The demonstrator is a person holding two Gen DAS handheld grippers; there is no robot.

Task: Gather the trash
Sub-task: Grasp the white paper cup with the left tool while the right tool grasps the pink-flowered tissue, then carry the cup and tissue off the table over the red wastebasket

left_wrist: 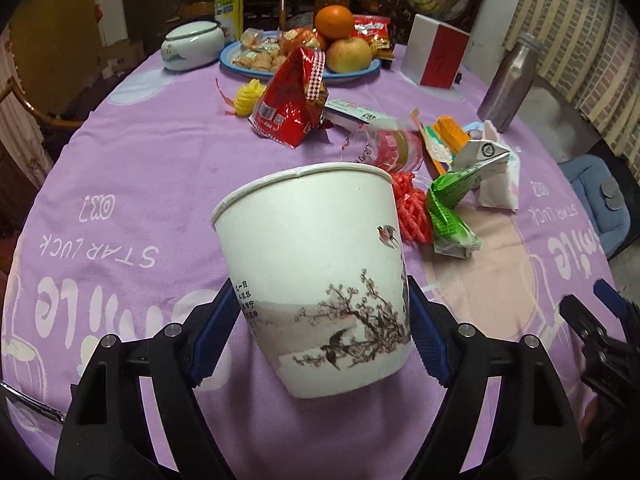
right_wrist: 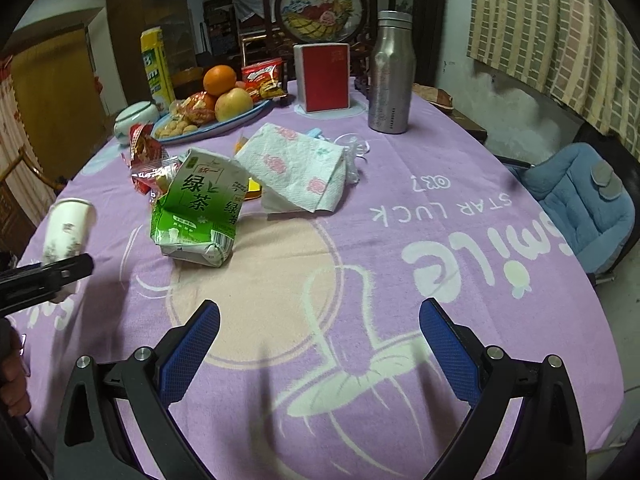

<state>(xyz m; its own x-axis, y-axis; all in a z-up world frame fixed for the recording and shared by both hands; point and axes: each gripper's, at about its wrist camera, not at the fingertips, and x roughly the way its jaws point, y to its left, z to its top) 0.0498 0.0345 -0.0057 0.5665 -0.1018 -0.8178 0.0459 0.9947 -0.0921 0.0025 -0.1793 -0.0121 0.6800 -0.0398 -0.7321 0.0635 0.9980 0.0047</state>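
Note:
My left gripper (left_wrist: 320, 320) is shut on a white paper cup (left_wrist: 316, 268) with a bird-and-blossom print, held tilted above the purple tablecloth (left_wrist: 140, 184). The cup also shows in the right wrist view (right_wrist: 66, 232) at far left. My right gripper (right_wrist: 320, 348) is open and empty over the cloth. Trash lies beyond it: a crushed green tea carton (right_wrist: 200, 208), a folded paper napkin (right_wrist: 300, 168) and red snack wrappers (right_wrist: 148, 160). The left wrist view shows the carton (left_wrist: 452, 208), a red net (left_wrist: 412, 208), a red snack bag (left_wrist: 292, 100) and a clear wrapper (left_wrist: 384, 144).
A blue plate (right_wrist: 224, 124) of fruit and snacks, a white lidded jar (left_wrist: 192, 44), a red-and-white box (right_wrist: 322, 76) and a steel bottle (right_wrist: 390, 72) stand at the far side. A blue cushioned chair (right_wrist: 580, 200) sits right of the table.

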